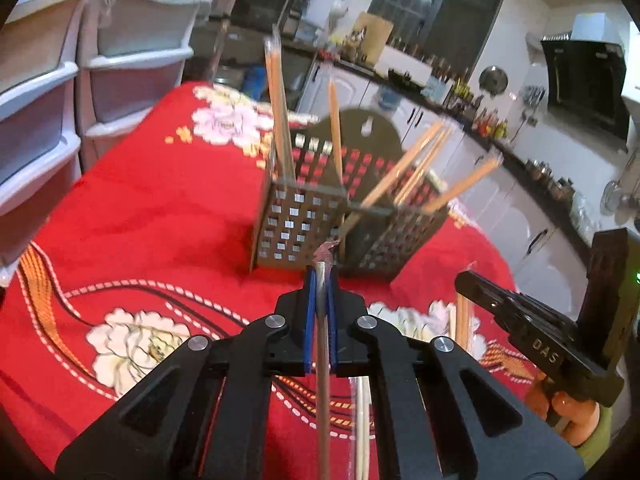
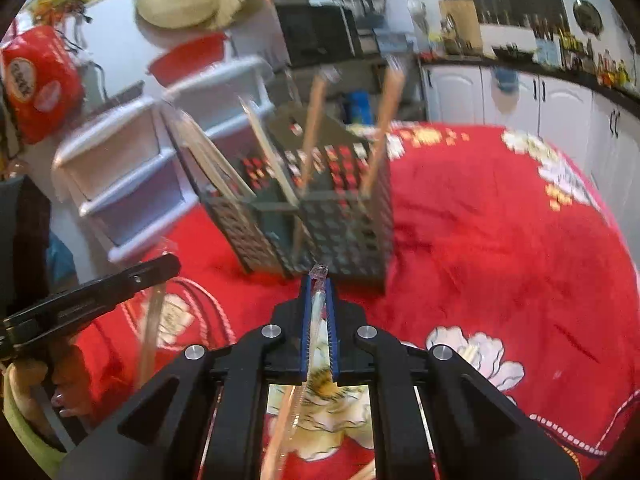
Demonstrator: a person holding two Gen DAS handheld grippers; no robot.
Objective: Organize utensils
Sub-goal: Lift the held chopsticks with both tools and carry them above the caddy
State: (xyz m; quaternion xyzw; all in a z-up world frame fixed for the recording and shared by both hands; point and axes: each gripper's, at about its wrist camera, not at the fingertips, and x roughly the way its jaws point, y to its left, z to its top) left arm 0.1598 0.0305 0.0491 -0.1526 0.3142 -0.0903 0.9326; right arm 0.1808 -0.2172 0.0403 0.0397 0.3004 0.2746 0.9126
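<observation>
A grey perforated utensil holder (image 1: pixel 304 224) with two compartments stands on the red floral tablecloth (image 1: pixel 152 208); several wrapped wooden chopsticks (image 1: pixel 404 168) lean in it. It also shows in the right wrist view (image 2: pixel 320 224). My left gripper (image 1: pixel 321 276) is shut on a wrapped chopstick (image 1: pixel 323 360), its tip just short of the holder. My right gripper (image 2: pixel 318 284) is shut on another wrapped chopstick (image 2: pixel 316 312), also close in front of the holder. The right gripper shows at the right of the left wrist view (image 1: pixel 532 328), the left gripper at the left of the right wrist view (image 2: pixel 92 300).
White plastic drawer units (image 1: pixel 80 80) stand by the table's left edge and show in the right wrist view (image 2: pixel 132 176). More wrapped chopsticks (image 1: pixel 362 420) lie on the cloth under my left gripper. Kitchen cabinets and a counter (image 1: pixel 500 184) run behind the table.
</observation>
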